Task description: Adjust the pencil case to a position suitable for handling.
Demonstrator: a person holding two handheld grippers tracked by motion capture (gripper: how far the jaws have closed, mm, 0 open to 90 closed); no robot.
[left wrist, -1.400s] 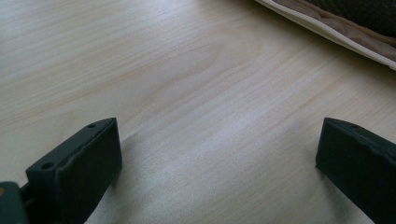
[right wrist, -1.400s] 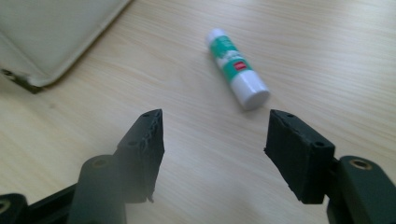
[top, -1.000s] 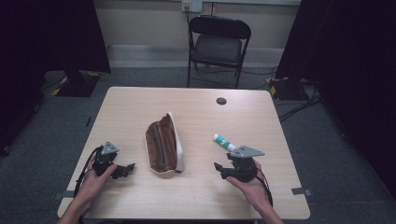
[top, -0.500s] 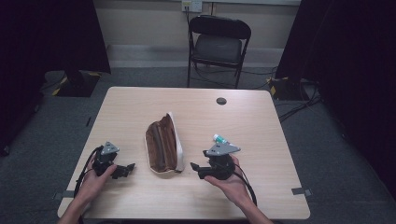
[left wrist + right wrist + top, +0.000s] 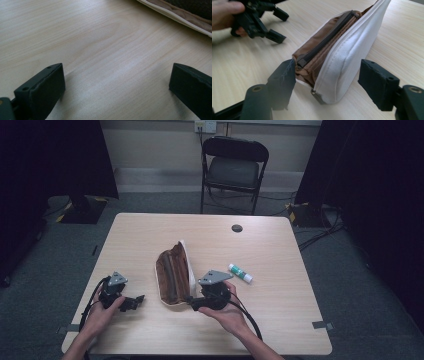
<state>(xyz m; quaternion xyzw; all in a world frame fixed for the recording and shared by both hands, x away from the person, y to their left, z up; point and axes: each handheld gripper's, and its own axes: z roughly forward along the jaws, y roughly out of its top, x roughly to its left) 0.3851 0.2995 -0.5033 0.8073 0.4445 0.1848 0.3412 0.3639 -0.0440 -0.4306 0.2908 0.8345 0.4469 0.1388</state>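
- A brown fabric pencil pouch with white piping and a dark zipper (image 5: 173, 275) lies near the middle of the light wooden tabletop (image 5: 280, 250), its long axis running from 12 toward 6 o'clock in the high view.
- The right claw (image 5: 192, 303) sits at the pouch's 6 o'clock end, held by the person's right hand (image 5: 225, 312), and points toward 9 o'clock.
- In the right gripper view the jaws stand spread on either side of the pouch's near end (image 5: 329, 62); the left jaw touches the brown corner beside the zipper's end, while the right jaw stands apart from the white side.
- The zipper (image 5: 324, 37) runs away from the camera along the top of the pouch, and looks shut as far as it shows.
- The left claw (image 5: 138, 300) rests at about 9 o'clock from the pouch's near end, well apart from it, held by the left hand (image 5: 102, 312).
- In the left gripper view its jaws are spread wide over bare wood, with the white-piped edge of the pouch (image 5: 180, 15) at 1 o'clock.
- A small white glue stick with a green cap (image 5: 240, 273) lies on the tabletop at 3 o'clock from the pouch, near the right claw but not touching it.
- A small dark round disc (image 5: 237, 228) sits on the tabletop toward 12 o'clock.
- A black folding chair (image 5: 234, 167) stands beyond the far edge.
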